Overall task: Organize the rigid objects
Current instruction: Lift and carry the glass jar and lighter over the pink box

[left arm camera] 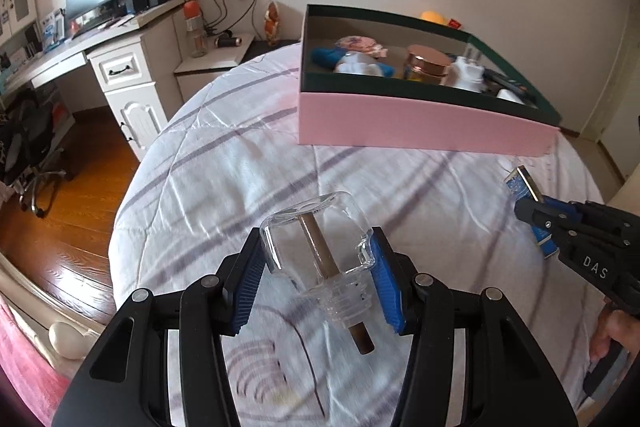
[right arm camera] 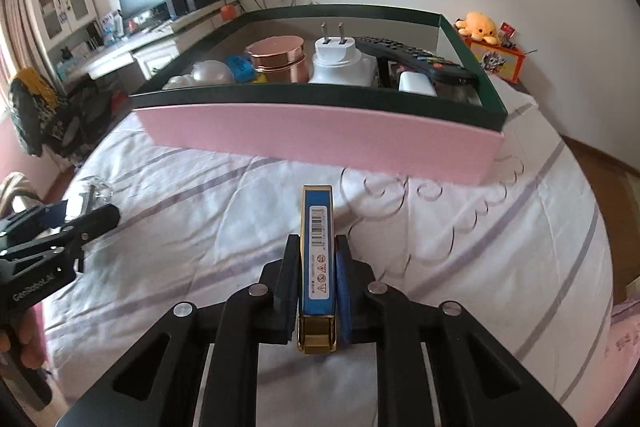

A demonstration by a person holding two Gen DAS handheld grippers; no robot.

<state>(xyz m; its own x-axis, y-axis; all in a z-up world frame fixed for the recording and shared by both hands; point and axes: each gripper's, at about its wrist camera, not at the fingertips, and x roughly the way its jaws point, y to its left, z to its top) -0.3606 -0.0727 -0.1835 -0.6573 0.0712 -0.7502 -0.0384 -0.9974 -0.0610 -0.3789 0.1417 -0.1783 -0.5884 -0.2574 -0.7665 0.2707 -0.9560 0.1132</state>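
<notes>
White quilted bedding (left arm camera: 224, 163) with purple stripes fills the left wrist view; the left gripper (left arm camera: 318, 279) clamps a clear glass bottle (left arm camera: 316, 247) at six o'clock, the pink box (left arm camera: 420, 123) at one o'clock. From the right wrist, the right gripper (right arm camera: 318, 279) pinches a slim blue-and-gold pack (right arm camera: 318, 251) at six o'clock, the box at twelve.

Pink-sided, dark-rimmed cardboard box (right arm camera: 320, 139): on the white striped quilt (right arm camera: 460, 247), far side of bed. In it, left to right: round copper-lidded jar (right arm camera: 278, 57), white two-pin plug adapter (right arm camera: 338, 61), black remote control (right arm camera: 416, 61) leaning on the right wall.

Clear glass bottle with brown stick (left arm camera: 320, 259): between left gripper (left arm camera: 316, 275) pads, before the box, seemingly above the quilt.

Blue and gold flat case (right arm camera: 317, 259): in right gripper (right arm camera: 316, 279), to the bottle's right.
</notes>
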